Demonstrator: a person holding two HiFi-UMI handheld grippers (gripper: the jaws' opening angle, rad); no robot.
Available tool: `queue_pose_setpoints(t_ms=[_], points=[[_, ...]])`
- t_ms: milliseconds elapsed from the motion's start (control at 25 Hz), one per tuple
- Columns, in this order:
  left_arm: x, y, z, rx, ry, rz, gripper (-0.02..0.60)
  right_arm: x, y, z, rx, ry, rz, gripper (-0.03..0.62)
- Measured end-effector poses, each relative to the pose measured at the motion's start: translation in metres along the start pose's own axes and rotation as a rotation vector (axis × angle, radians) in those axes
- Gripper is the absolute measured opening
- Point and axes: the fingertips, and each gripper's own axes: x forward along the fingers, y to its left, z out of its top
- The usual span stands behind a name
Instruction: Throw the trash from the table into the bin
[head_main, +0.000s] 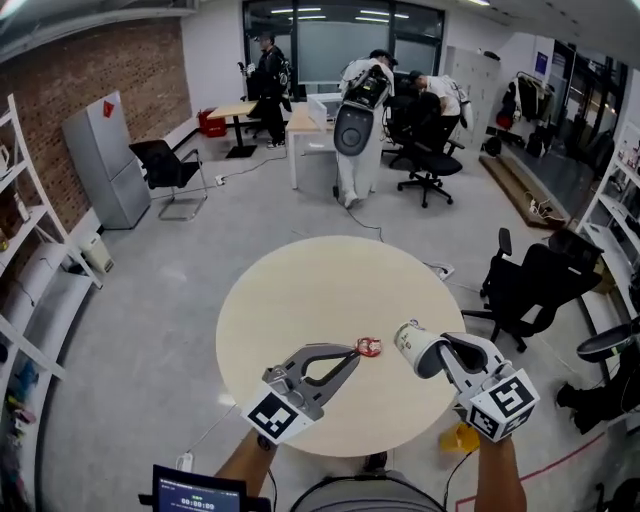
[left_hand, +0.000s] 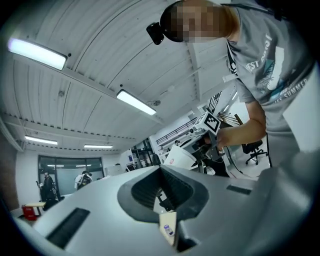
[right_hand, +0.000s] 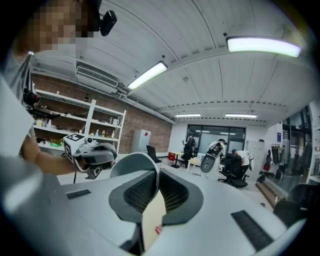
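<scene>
trash wrapper, small and red, sits pinched at the tips of your left gripper, whose jaws are closed on it over the near part of the round counter. your right gripper has its jaws almost together, clamped on the wall of a white paper cup. the cup is tipped on its side, just right of the wrapper, also over the counter.

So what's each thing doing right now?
Left gripper: shut on the wrapper.
Right gripper: shut on the cup.
Wrapper: crumpled, pinched at the left fingers' tips.
Cup: tipped sideways, held by its wall.
</scene>
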Motion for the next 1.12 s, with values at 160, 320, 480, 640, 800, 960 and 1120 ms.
queue_pose_setpoints(t_ms=[160,320,480,640,800,960,1120], points=[[0.022,-0.016,0.023,0.064,-0.059,-0.086,0.041,-0.04,-0.009,0.008,0.015,-0.025,-0.064,0.029],[0.04,-0.035,0.038,0.089,-0.071,-0.16,0.041,-0.082,-0.019,0.011,0.054,-0.03,-0.139,0.029],[0.078,-0.065,0.046,0.098,-0.106,-0.228,0.041,-0.136,-0.043,-0.001,0.082,-0.028,-0.212,0.029],[0.131,-0.104,0.045,0.081,-0.112,-0.319,0.041,-0.194,-0.073,-0.017,0.111,-0.029,-0.299,0.029],[0.191,-0.151,0.044,0.072,-0.112,-0.398,0.041,-0.256,-0.109,-0.044,0.144,-0.02,-0.372,0.029],[0.248,-0.202,0.049,0.075,-0.107,-0.494,0.041,-0.324,-0.141,-0.068,0.19,-0.033,-0.464,0.029],[0.297,-0.245,0.048,0.08,-0.083,-0.55,0.041,-0.375,-0.172,-0.091,0.217,-0.025,-0.507,0.029]])
